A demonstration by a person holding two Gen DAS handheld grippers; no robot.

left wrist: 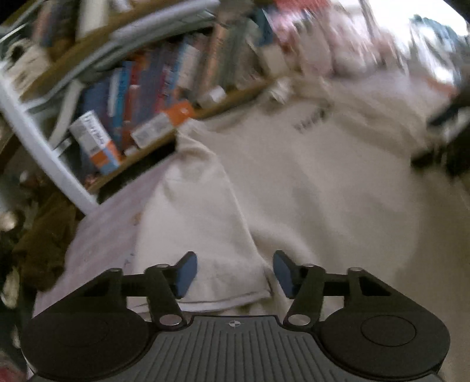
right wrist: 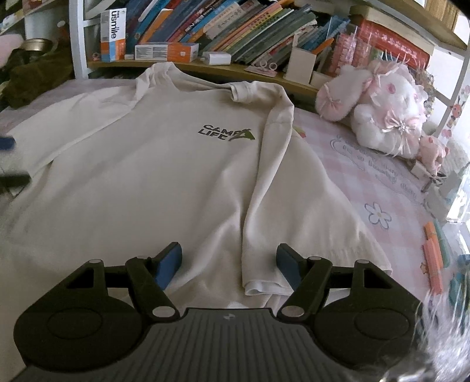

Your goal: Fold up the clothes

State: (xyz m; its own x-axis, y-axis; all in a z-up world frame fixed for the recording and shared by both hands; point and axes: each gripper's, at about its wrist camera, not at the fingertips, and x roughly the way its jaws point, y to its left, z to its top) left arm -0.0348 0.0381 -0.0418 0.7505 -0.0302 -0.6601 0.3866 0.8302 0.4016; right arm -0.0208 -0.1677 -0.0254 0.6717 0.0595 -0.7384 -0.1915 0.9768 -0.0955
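Observation:
A cream T-shirt [right wrist: 164,176] with a dark "CAMP LIFE" print [right wrist: 226,132] lies spread flat, front up, on a pink checked bed sheet [right wrist: 382,188]. My right gripper [right wrist: 229,266] is open and empty, just above the shirt's right sleeve cuff [right wrist: 264,286]. My left gripper [left wrist: 235,274] is open and empty, hovering over the shirt's left sleeve hem [left wrist: 223,302]; this view is motion-blurred. The shirt [left wrist: 308,191] fills the middle of the left wrist view. The left gripper's blue tip shows at the left edge of the right wrist view [right wrist: 6,144].
A wooden bookshelf [right wrist: 235,26] with books and boxes runs along the bed's far side. White-and-pink plush toys [right wrist: 384,114] sit at the right. Orange and green pens [right wrist: 434,258] lie on the sheet. A brown garment [left wrist: 44,241] lies left of the bed.

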